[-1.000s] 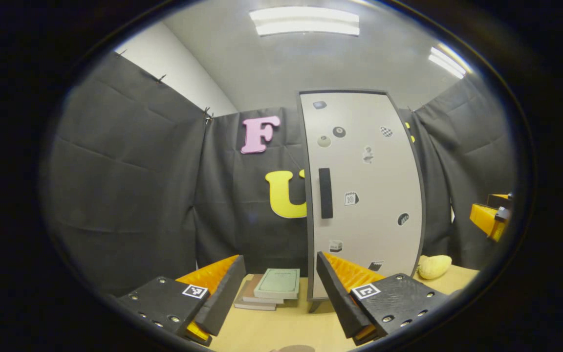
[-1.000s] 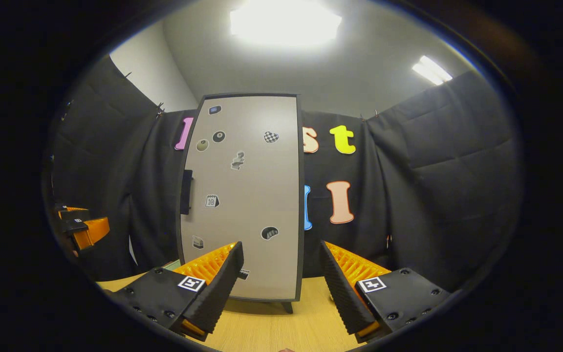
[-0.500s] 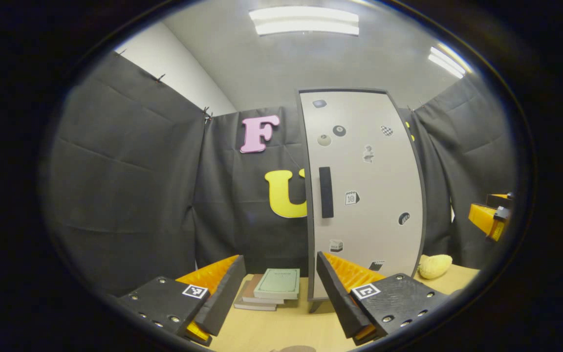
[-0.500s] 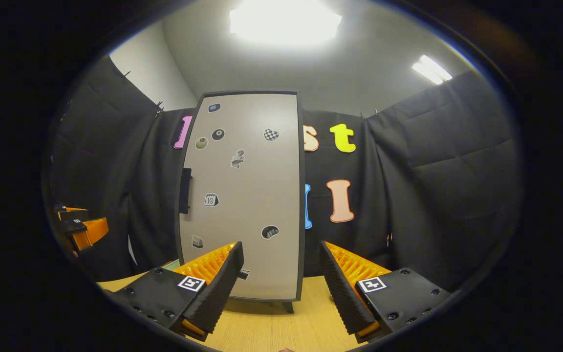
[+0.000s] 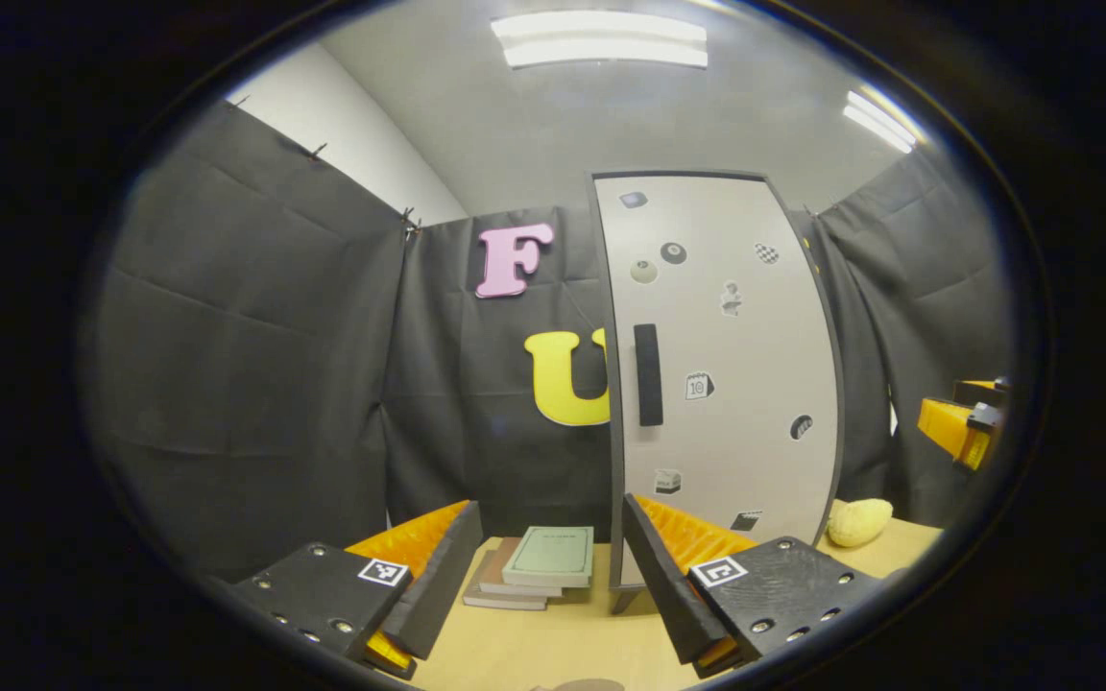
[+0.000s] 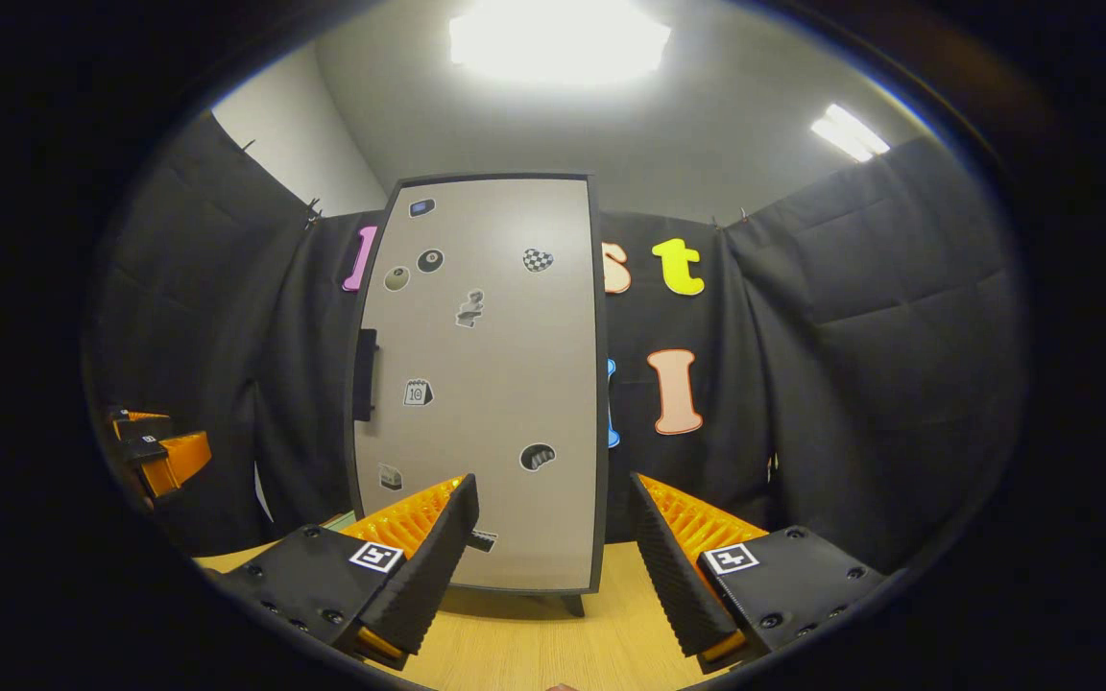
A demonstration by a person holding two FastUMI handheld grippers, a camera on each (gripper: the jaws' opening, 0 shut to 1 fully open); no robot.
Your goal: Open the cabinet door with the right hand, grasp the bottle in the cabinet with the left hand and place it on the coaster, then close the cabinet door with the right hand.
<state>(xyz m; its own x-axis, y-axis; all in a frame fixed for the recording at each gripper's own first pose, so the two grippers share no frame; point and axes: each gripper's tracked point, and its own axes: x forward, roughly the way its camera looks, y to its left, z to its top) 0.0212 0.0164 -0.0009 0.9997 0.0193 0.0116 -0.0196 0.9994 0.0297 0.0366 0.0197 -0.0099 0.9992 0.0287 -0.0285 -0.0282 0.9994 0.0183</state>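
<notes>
My left gripper [image 5: 551,576] and right gripper [image 6: 553,566] both hang with jaws apart, holding nothing. The cabinet door [image 6: 481,384] stands closed at my twelve o'clock; a brown sliver at six o'clock may be the coaster [image 5: 577,684].

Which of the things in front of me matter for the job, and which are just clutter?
Job: cabinet door, shut; its handle; right gripper; left gripper.
Clutter: books; yellow lump beside the cabinet.
</notes>
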